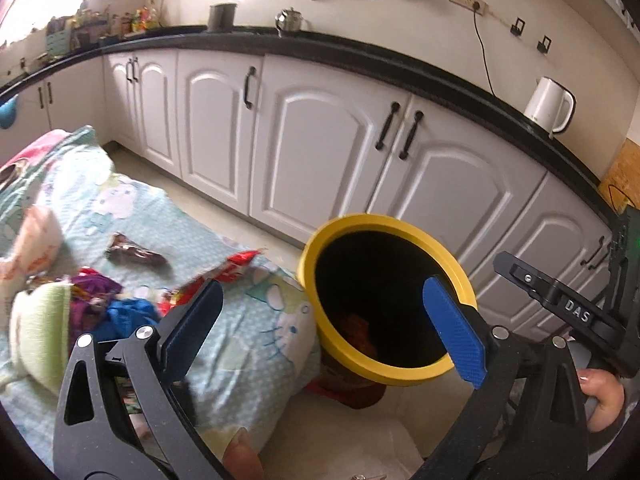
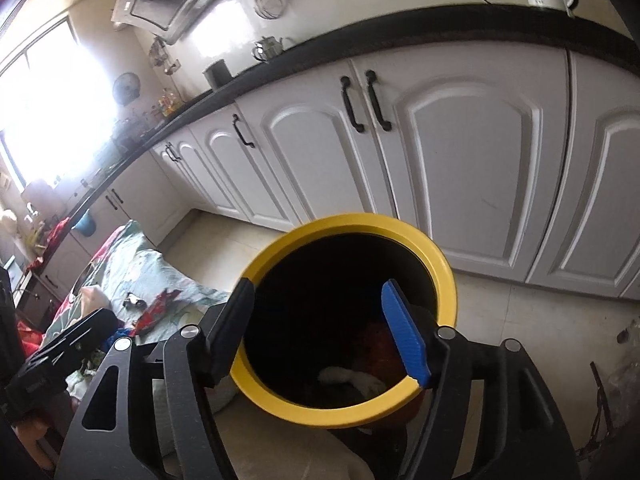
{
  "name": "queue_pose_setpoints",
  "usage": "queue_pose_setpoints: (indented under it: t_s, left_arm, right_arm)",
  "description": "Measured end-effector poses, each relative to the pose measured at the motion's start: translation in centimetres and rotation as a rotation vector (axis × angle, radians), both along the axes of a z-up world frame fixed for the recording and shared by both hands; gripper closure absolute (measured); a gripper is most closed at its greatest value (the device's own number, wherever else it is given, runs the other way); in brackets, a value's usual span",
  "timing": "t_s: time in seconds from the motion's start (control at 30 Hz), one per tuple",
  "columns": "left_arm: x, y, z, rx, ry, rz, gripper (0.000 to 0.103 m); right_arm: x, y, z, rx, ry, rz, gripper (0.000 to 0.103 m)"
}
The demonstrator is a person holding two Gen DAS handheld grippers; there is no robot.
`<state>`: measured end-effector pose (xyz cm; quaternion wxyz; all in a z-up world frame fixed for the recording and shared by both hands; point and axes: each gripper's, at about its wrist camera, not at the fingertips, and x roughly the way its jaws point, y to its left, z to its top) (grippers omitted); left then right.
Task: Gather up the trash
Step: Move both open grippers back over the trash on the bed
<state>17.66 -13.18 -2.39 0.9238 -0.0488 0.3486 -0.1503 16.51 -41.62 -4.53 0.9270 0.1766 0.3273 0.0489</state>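
- Nearest, the left tool (image 1: pixel 320 320) has its two blue-padded fingers spread apart, holding nothing.
- The right tool (image 2: pixel 324 332) is also spread wide and empty, aimed down at the mouth of one yellow-rimmed bin (image 2: pixel 444 272); its right finger overlaps the rim, contact unclear.
- The bin stands on the floor, just right of a bed (image 1: pixel 248 320) with a cartoon-print cover.
- Inside the bin lie a white scrap (image 2: pixel 348 378) and something reddish.
- On the bed, left of the left tool, lie one brown wrapper (image 1: pixel 134 256), one red wrapper (image 1: pixel 236 266) and a blurred pile of coloured scraps (image 1: pixel 100 300).
- Farthest, white cabinets (image 1: pixel 320 148) under a black surface (image 1: pixel 360 54) carrying one white kettle (image 1: pixel 548 104).
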Motion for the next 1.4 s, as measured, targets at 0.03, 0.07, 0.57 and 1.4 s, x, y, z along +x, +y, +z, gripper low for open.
queue_pose_setpoints:
  t_s: [0.03, 0.07, 0.57, 1.4]
  left_arm:
    - [-0.1, 0.3, 0.2, -0.001, -0.006, 0.008, 0.011]
    - [-0.3, 0.7, 0.4, -0.002, -0.013, 0.02, 0.011]
    - [-2.3, 6.6, 2.5, -0.022, -0.093, 0.157, 0.011]
    - [-4.0, 17.1, 3.2, -0.066, -0.12, 0.385, 0.011]
  right_arm:
    - [-0.2, 0.4, 0.4, -0.005, -0.016, 0.01, 0.036]
    - [-0.3, 0.7, 0.6, -0.007, -0.023, 0.015, 0.035]
    - [-1.5, 7.2, 3.2, -0.054, -0.112, 0.183, 0.033]
    - [-3.5, 22.0, 3.0, -0.172, -0.131, 0.554, 0.03]
